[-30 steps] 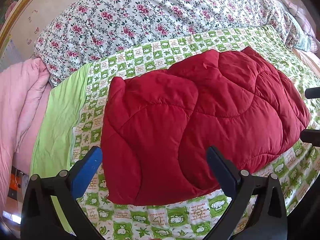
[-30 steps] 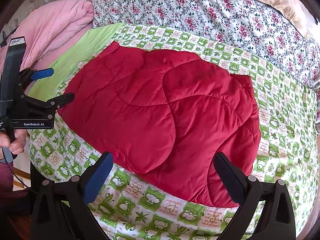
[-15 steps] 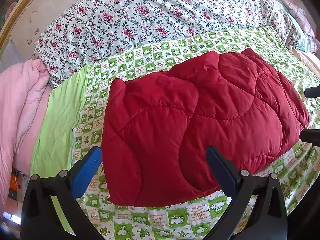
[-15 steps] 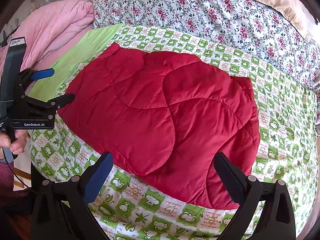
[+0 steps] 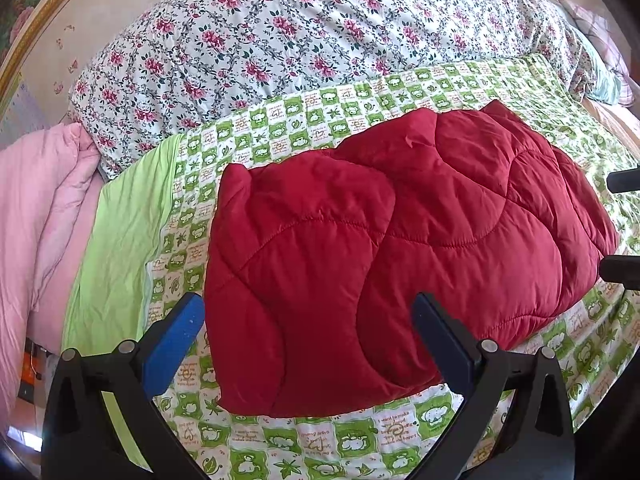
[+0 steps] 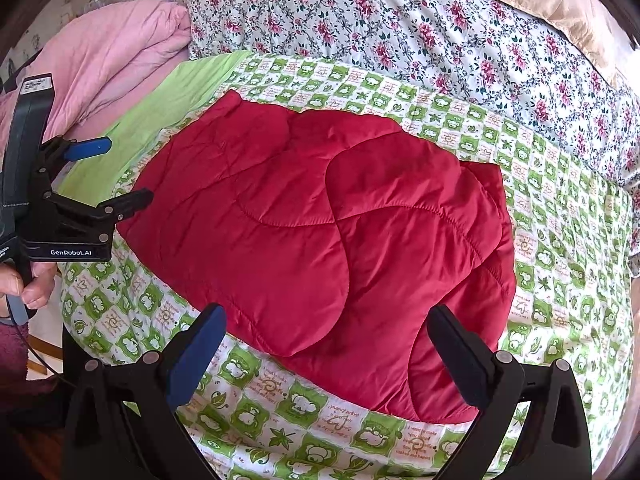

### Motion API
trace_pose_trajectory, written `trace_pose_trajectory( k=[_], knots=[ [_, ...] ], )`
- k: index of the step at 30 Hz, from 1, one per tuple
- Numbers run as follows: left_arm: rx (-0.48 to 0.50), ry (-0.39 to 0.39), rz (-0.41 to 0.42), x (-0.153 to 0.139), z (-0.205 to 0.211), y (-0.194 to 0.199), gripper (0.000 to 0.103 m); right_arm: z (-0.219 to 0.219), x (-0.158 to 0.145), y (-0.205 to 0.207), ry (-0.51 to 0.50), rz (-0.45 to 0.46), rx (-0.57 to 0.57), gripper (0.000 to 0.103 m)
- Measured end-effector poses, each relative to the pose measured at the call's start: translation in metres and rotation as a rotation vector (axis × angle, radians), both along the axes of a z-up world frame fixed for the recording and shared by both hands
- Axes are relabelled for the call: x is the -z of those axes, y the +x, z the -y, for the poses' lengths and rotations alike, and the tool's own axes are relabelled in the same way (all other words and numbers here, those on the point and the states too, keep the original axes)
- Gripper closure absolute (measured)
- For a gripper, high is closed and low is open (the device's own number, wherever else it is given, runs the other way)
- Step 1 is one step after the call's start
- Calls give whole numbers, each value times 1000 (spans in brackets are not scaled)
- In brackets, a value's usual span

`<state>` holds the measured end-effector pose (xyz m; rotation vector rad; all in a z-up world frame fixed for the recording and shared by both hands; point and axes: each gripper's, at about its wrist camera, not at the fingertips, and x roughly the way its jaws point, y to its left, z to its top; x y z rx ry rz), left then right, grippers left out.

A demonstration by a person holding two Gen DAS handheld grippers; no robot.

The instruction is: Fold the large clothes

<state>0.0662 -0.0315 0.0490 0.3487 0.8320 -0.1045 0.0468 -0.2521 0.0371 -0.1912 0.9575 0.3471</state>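
Observation:
A red quilted padded garment [image 5: 400, 240] lies folded into a rough rectangle on a green-and-white patterned bed cover [image 5: 352, 440]; it also shows in the right wrist view [image 6: 320, 232]. My left gripper [image 5: 308, 308] is open and empty, held over the garment's near left edge. It is also seen from the side in the right wrist view [image 6: 120, 172], open at the garment's left end. My right gripper [image 6: 328, 320] is open and empty above the garment's near edge. Its fingertips [image 5: 620, 268] show at the right edge of the left wrist view.
A floral quilt [image 5: 300, 40] is piled along the far side of the bed. A pink duvet [image 5: 36, 220] lies at the left, beside a plain green sheet strip [image 5: 120, 240]. A tan pillow [image 6: 560, 0] sits at the far right.
Both grippers have drifted slightly, with the garment shifting a little in view. The garment lies still and both grippers stay open.

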Motion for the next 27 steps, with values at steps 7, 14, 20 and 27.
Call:
trace_pose_trajectory(
  k=[7,14,20,27],
  knots=[
    [0,1,0,-1,0,1,0,-1,0,0,0,0,-5,2],
    [0,0,0,-1,1,1,0,-1,1,2,1,-3,-2,2],
    [0,1,0,-1,1,1,0,-2,1,3,1,-3,-2,2],
    [1,-2,-4,1,1,4,0,-3,2,5,0,-2,-4,2]
  ],
)
